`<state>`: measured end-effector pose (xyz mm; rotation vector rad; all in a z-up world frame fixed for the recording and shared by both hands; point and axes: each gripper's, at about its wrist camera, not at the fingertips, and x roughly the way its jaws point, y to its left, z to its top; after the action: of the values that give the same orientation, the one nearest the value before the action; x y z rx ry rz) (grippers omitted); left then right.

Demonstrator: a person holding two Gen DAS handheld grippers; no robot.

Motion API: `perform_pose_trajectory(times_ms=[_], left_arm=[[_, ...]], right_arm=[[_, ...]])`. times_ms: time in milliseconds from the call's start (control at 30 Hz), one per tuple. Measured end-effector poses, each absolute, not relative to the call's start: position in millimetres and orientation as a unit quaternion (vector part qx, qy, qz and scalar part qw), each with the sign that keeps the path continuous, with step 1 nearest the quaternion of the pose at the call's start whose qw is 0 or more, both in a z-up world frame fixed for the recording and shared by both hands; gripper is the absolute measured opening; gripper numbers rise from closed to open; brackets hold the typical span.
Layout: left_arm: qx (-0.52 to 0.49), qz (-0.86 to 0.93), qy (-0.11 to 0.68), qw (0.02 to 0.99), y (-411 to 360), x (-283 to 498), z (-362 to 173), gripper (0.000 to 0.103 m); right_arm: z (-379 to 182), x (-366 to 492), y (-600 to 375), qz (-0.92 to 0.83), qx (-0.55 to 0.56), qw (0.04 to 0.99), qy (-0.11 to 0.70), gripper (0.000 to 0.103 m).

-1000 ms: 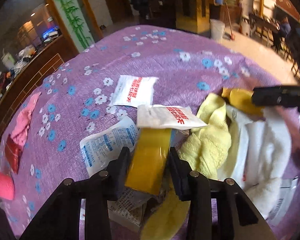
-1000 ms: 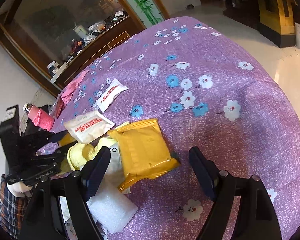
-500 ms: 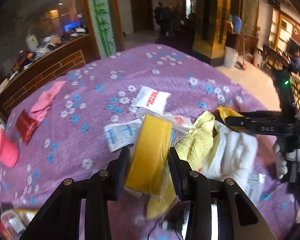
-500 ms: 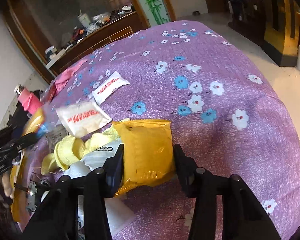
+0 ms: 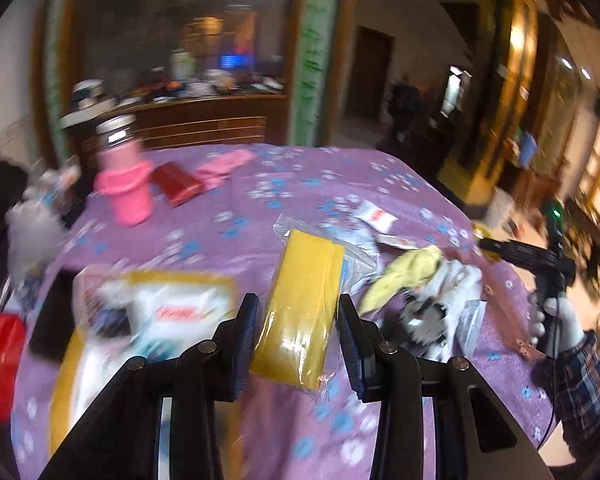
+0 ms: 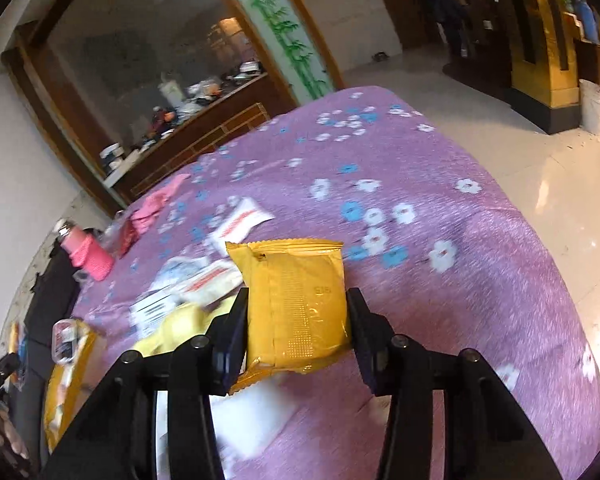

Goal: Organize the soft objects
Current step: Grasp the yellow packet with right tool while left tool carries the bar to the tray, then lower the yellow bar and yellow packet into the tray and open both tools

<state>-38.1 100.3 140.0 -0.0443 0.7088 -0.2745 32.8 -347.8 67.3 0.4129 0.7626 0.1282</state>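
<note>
Both grippers are loaded. The left gripper is clamped on a yellow sponge in a clear bag, held above the purple flowered tablecloth. The right gripper pinches a yellow packet; its jaws closed on it within the last second, pads now pressing both sides.

Progress: partway, I'd judge. In the left view a yellow tray at 8 o'clock from the sponge already holds a few packets, though it's too blurred to count them. Still loose: a heap of yellow and white cloths at 3 o'clock from the sponge, and white sachets at 11 o'clock from the packet.

Pink bottle and red wallet sit at the far left edge.

Hidden: the lower ends of both held items, behind the fingers. Tray's near rim is cut off.
</note>
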Motion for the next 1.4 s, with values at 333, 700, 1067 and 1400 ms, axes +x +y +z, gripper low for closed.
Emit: perform_pose_trajectory(times_ms=[333,700,1067,1400], left_arm=[[-0.126,-0.026,0.363,0.923,223.9,-94.8,91.3,0.040],[-0.132,0.061,0.406,0.902,267.0,-77.8,39.3,0.042],[-0.224,0.056,0.361,0.903,287.3,-107.9,51.4,0.064],[-0.271,0.083,0.306,0.909,295.4,-166.0,69.5,0.073]], right_arm=[[117.4,-8.2,-240.0,0.193,0.169,0.892,0.373,0.045],[81.9,-22.4,-50.1,0.333,0.119,0.811,0.466,0.046],[65.3,-55.0,91.9,0.405,-0.009,0.763,0.503,0.046],[34.9,-80.8,135.7,0.398,-0.110,0.771,0.485,0.058]])
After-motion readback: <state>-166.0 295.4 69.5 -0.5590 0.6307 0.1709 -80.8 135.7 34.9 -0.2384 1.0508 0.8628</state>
